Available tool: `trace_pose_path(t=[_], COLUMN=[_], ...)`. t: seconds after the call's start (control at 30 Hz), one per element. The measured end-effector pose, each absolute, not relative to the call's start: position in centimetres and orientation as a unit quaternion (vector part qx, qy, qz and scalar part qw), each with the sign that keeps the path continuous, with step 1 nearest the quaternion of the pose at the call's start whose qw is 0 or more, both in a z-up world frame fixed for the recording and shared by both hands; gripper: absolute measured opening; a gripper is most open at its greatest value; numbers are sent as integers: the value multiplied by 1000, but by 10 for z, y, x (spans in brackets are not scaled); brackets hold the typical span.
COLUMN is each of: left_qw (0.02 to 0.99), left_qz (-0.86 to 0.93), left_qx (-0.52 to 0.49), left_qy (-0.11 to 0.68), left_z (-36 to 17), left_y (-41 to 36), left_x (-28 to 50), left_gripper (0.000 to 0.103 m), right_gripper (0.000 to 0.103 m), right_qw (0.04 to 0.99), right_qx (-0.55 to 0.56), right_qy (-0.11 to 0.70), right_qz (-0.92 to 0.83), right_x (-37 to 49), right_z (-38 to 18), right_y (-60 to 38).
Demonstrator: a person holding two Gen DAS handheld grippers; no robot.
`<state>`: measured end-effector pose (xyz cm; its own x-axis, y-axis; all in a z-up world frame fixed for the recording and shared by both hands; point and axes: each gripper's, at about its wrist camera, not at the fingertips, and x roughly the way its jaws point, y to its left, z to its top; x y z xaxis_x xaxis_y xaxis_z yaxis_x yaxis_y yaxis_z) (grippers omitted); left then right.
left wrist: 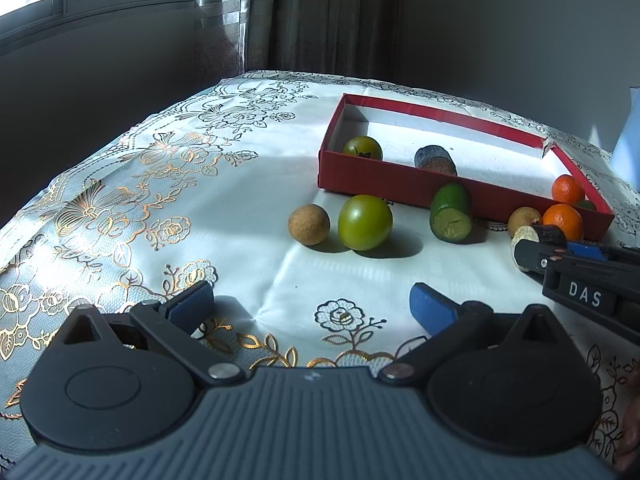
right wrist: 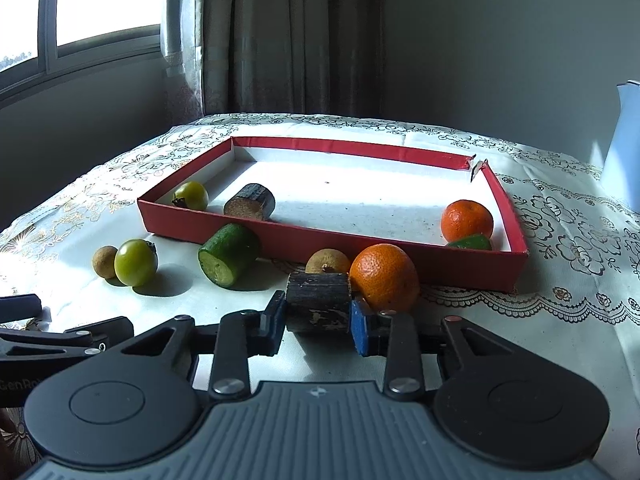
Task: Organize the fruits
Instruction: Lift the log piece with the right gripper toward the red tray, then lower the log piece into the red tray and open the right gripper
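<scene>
My right jaws (right wrist: 318, 322): clamped on dark cylinder (right wrist: 318, 300), axis crosswise.
Red tray (right wrist: 328, 240): just beyond.
Left jaws (left wrist: 310, 304): released, farther.

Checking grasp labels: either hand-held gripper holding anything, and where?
Right hand-held gripper clamps the dark brown cylindrical chunk across its flat ends; left hand-held gripper holds nothing.

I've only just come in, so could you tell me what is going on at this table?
A person is sorting fruit pieces into a red box with two handheld grippers. The right gripper is shut on a dark log piece lying on the cloth beside an orange. The left gripper is open and holds nothing. The box already holds a few pieces; two green pieces and two small brown fruits are outside.
</scene>
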<state>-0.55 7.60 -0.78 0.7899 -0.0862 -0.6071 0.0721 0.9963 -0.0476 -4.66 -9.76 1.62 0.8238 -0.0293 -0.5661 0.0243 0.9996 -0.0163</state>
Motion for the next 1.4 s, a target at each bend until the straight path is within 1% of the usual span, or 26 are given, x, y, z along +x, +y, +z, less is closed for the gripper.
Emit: trace_pose_path(t=[0.63,0.97,1.17,1.4], left_qw=[945,945,945,945], left_qz=[-34,-30,-30,-30], left_qx=[-3,-2,-2,-2], left_qy=[325,325,325,325], left_z=[-9,-9,-9,-9], left_y=[74,74,74,74], left_x=[-6,-6,-6,-6], left_gripper=[103,103,103,103], right_gripper=[32,32,32,32], right_qw=[960,973,978,978], right_qx=[24,14,-8,-25], right_qy=[277,231,208,209], right_qz=[27,21,6,-3], right_x=[-72,-82,-70,-36], right_z=[24,52,68,70], right_y=[-108,-137,-156,-166])
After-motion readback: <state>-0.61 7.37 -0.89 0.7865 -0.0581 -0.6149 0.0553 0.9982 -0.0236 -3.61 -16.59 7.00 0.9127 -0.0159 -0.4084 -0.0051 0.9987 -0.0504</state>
